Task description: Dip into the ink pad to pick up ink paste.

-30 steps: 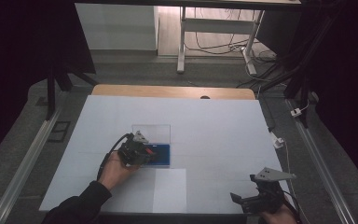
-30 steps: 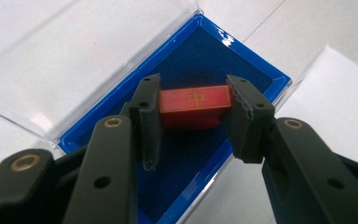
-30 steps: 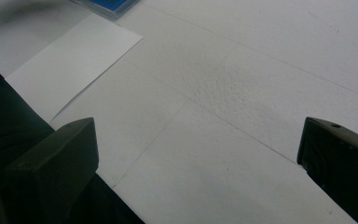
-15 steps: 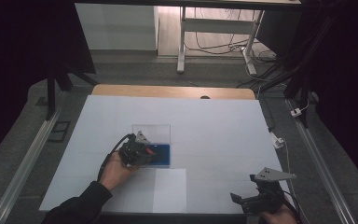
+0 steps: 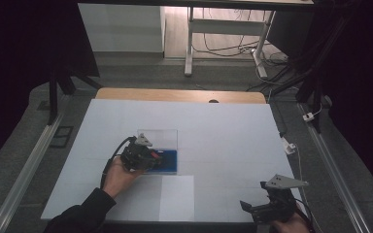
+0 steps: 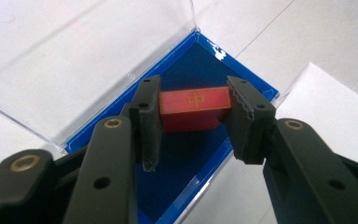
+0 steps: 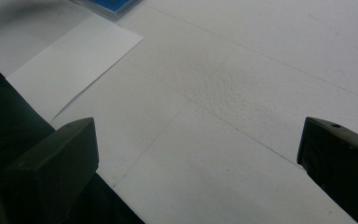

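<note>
**Little has shifted: left gripper holds the red block over the blue case**

Almost nothing has moved since the earlier high views: the left gripper sits at the same spot over the case, left of the frame's centre, and the right gripper remains at the lower right edge.

The table fills the middle of the high view under a white cover, with a brighter white sheet lying at its near edge, below the case.

The case has a blue lined tray and a clear lid folded open flat on the table toward the upper left of the left gripper view. In the high view the case lies just left of centre.

The left gripper reaches over the tray, its jaws pressed against the two ends of the red block, clamping it. The block bears a gold mark on its top face and sits above the blue lining in the middle of that view; whether it touches the lining I cannot tell.

The right gripper hovers over bare white cover, jaws spread wide and gripping nothing. In the high view the right gripper is well apart from the case.
</note>
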The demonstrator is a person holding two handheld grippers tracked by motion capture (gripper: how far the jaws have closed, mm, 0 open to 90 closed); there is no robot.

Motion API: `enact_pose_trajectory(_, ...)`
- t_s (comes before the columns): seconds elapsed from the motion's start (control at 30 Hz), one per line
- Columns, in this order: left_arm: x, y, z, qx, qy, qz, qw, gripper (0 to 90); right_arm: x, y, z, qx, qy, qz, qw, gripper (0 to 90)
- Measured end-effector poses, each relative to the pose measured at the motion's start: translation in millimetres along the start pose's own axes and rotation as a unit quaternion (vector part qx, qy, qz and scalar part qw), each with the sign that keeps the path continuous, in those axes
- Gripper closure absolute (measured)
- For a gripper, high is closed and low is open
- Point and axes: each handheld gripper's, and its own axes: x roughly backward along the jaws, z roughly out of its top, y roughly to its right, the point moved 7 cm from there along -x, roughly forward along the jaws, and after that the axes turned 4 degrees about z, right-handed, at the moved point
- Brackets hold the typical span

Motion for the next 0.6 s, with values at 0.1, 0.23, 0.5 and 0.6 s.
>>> enact_pose_trajectory(0.1,2.3,-0.3,-0.7,-0.002,-0.003,0.003,1.0,58.1,0.1,-0.1,0.3,-0.001,0.003,0.002,1.0,0.0)
enact_pose_trajectory(0.23,6.7,-0.6,-1.1,-0.003,-0.001,0.004,1.0,58.1,0.7,-0.4,0.3,0.001,0.004,0.001,1.0,0.0)
enact_pose_trajectory(0.5,16.5,0.3,0.4,-0.002,0.011,0.002,0.9999,58.1,0.5,-0.4,0.4,0.0,0.005,0.001,1.0,0.0)
enact_pose_trajectory(0.6,19.6,1.2,0.5,0.0,0.013,-0.001,0.9999,58.1,0.4,-0.4,0.3,0.0,0.004,0.001,1.0,0.0)
